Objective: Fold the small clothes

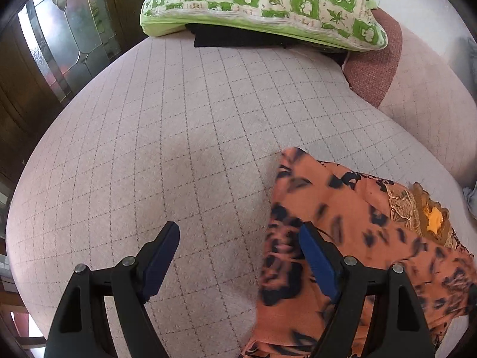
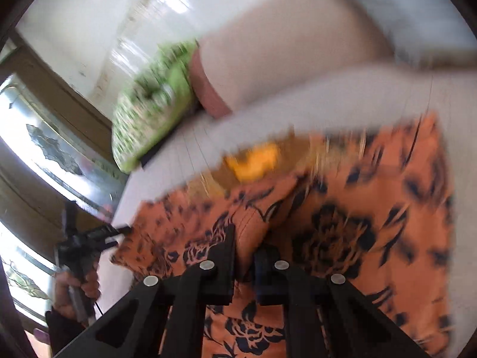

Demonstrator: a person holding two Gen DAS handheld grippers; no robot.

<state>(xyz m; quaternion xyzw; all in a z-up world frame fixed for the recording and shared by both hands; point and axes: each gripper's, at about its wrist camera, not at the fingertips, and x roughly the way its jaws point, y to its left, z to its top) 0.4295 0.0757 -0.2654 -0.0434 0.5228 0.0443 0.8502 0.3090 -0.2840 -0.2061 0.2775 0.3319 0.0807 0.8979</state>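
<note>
The orange floral garment (image 2: pixel 342 208) lies on the quilted sofa seat (image 1: pixel 179 134). The right gripper (image 2: pixel 244 256) pinches a raised fold; the left gripper (image 1: pixel 238 256) stands wide, one finger (image 1: pixel 316 262) over the edge. Pulling one-handed risks bunching the cloth.

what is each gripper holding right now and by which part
Right gripper: shut on a raised fold of the orange black-flowered garment. Left gripper: open at its edge, holding nothing.

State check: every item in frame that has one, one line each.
orange floral garment: rumpled on the bed, fold pinched up
right gripper: jaws shut on the garment fold
left gripper: jaws open, at the garment's edge, holding nothing
green patterned pillow: lying on a black item
</note>
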